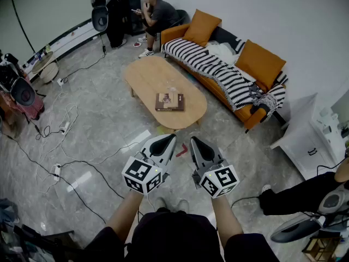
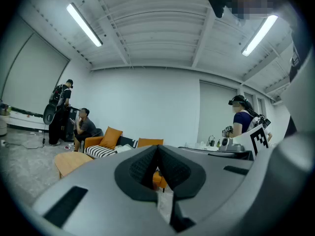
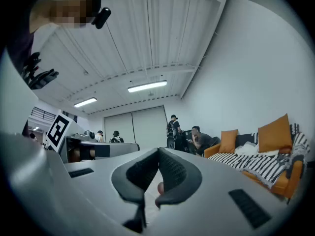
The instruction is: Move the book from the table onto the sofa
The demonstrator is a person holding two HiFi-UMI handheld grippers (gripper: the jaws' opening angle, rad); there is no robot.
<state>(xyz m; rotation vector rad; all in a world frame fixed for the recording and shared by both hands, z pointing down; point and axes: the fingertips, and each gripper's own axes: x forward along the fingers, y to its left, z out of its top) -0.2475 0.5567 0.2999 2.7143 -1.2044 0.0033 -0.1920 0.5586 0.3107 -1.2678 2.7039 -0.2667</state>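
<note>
Both grey two-jaw claws are fully closed and hold nothing: the left gripper (image 1: 169,138) and the right gripper (image 1: 194,141) each show their ribbed pads pressed together in their own views, with only the room visible beyond them. The person holds them side by side in front of the waist, forearms stretched forward, jaws level and aimed toward the oval light-wood coffee table (image 1: 146,75), well short of it. The brown hardcover book (image 1: 169,102) lies flat near the table's closer end, with a small pale object that I cannot identify apparently resting on it. Beyond the table stands the orange sofa (image 1: 173,33), draped with a black-and-white striped blanket (image 1: 210,65). The task looks not yet begun; the step in hand is the approach. To do it well, the person should probably step up to the table, open one claw wide, come in low and level at the book's near edge, and pinch cover and pages together, using the other claw to steady it.
</note>
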